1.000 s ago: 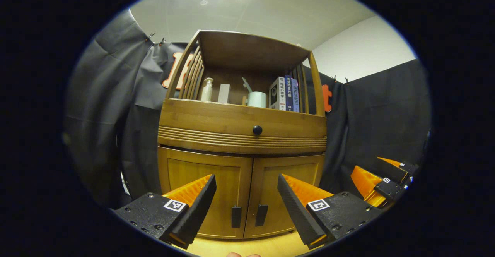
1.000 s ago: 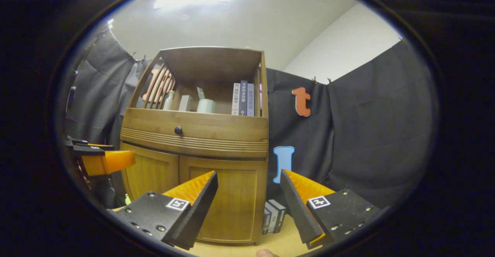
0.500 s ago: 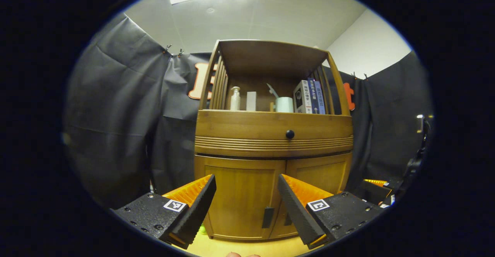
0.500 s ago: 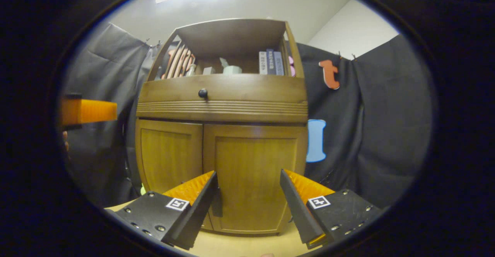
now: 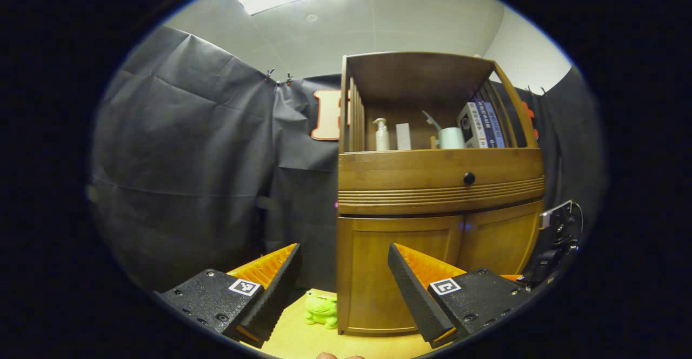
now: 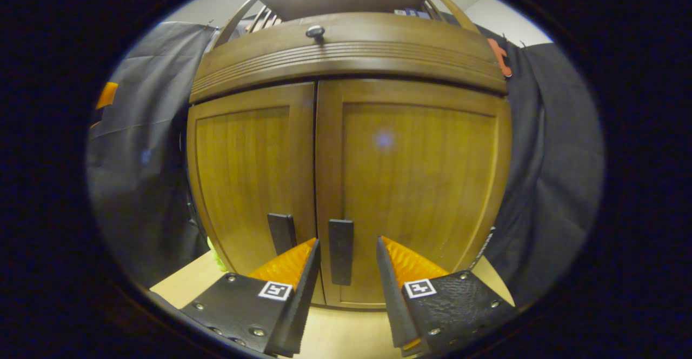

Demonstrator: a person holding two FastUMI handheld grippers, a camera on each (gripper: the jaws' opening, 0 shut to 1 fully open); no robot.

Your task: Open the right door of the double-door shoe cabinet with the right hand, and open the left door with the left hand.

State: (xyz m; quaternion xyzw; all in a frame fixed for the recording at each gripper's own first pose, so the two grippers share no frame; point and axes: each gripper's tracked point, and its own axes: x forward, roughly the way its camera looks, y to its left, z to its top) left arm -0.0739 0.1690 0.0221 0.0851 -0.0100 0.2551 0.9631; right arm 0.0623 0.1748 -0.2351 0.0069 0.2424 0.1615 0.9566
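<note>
right door handle sits between the right gripper jaws, parted, untouched; left gripper jaws wide, empty.

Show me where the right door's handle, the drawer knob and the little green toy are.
right door handle (image 6: 341, 251): right gripper view, middle of the black bar.
drawer knob (image 5: 469, 178): left gripper view, its round face.
green toy (image 5: 321, 308): left gripper view, its body.

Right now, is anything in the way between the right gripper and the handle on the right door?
Nothing visible. The right gripper is open, and the right door's dark handle stands straight ahead between its fingers, with no object in front. Both doors are closed.
</note>
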